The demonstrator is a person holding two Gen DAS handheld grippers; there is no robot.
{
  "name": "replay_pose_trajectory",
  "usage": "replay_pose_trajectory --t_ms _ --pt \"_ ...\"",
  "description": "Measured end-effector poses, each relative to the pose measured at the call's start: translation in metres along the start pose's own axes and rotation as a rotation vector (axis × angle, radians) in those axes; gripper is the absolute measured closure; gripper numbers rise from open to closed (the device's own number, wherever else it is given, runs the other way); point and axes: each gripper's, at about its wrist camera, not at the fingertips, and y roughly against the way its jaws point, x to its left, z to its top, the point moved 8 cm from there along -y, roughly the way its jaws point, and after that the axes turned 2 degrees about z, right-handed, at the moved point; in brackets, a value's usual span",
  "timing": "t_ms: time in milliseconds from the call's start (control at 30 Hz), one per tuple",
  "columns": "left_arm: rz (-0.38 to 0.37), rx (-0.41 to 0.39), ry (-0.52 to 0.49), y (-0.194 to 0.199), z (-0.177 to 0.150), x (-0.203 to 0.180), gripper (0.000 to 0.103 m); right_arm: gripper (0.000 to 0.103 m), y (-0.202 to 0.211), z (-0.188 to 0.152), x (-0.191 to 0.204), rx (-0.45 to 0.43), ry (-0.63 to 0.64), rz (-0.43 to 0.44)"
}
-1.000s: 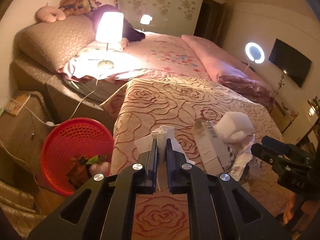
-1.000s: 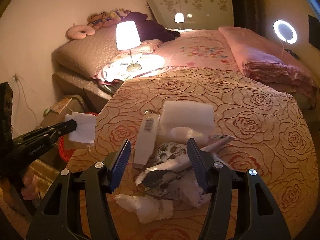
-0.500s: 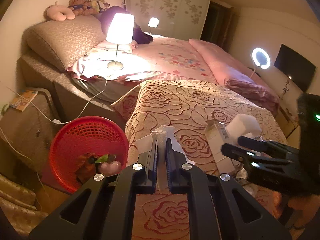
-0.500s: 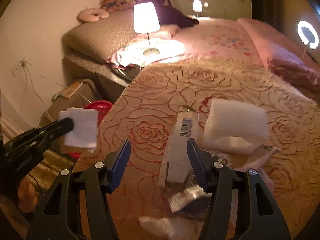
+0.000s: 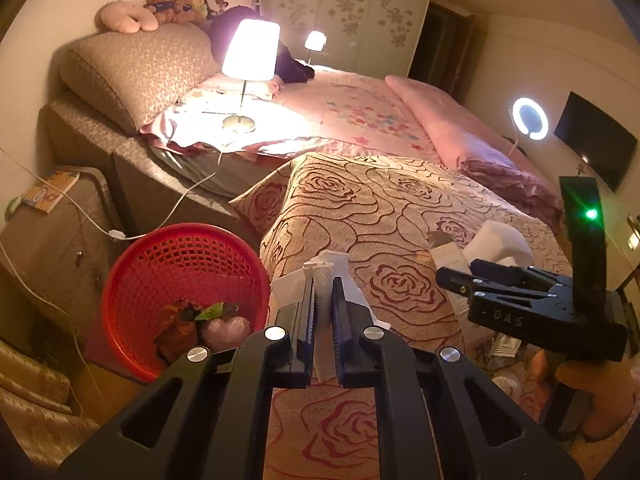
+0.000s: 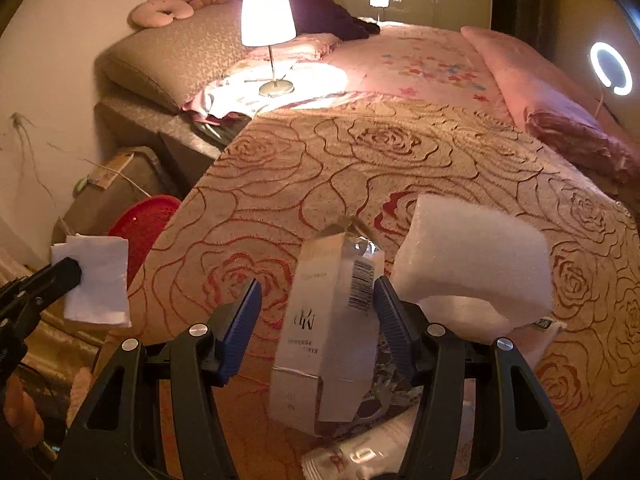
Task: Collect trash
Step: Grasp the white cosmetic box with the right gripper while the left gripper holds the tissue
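From the left wrist view, the left tool [image 5: 323, 292] is clamped on a white tissue [image 5: 326, 270], held just above the near-left corner of the rose-patterned bedspread [image 5: 384, 208]. Left of that corner, on the floor, stands a red basket [image 5: 160, 280] with leaves and a pinkish lump inside; its rim lies just beside the bed's edge, with bare floor only in a narrow strip around it. On the right, the right tool [image 5: 452, 278] shows moulded letters that read roughly "DAS" and a green light on its upright part.

From the right wrist view, the right tool [image 6: 318, 300] stands apart around a flattened white carton [image 6: 328, 328]; its right pad lies at the carton's edge, the left pad well clear. The carton carries a barcode, a small logo and upside-down lettering too blurred to read. A white foam block [image 6: 476, 264] sits just right of it, more wrappers lie nearest the camera, and the far bedspread is open. At left the tissue [image 6: 96, 280] hangs beyond the bed's edge, the basket [image 6: 140, 224] behind it.
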Motion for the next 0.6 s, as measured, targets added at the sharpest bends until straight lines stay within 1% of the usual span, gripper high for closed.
replay_pose_trajectory --t_ms 133,200,467,600 --pt "0.005 0.000 0.004 0.000 0.000 0.003 0.096 0.048 -0.007 -0.005 0.003 0.022 0.002 0.004" --pt "0.007 0.001 0.008 0.000 0.000 0.005 0.096 0.049 -0.007 -0.006 0.004 0.019 0.003 0.002" --pt "0.014 -0.001 0.013 0.001 0.000 0.008 0.096 0.049 -0.015 -0.002 0.015 0.038 0.021 0.005" --pt "0.030 -0.006 0.015 0.002 0.000 0.013 0.096 0.063 -0.019 -0.003 0.023 0.040 0.035 0.010"
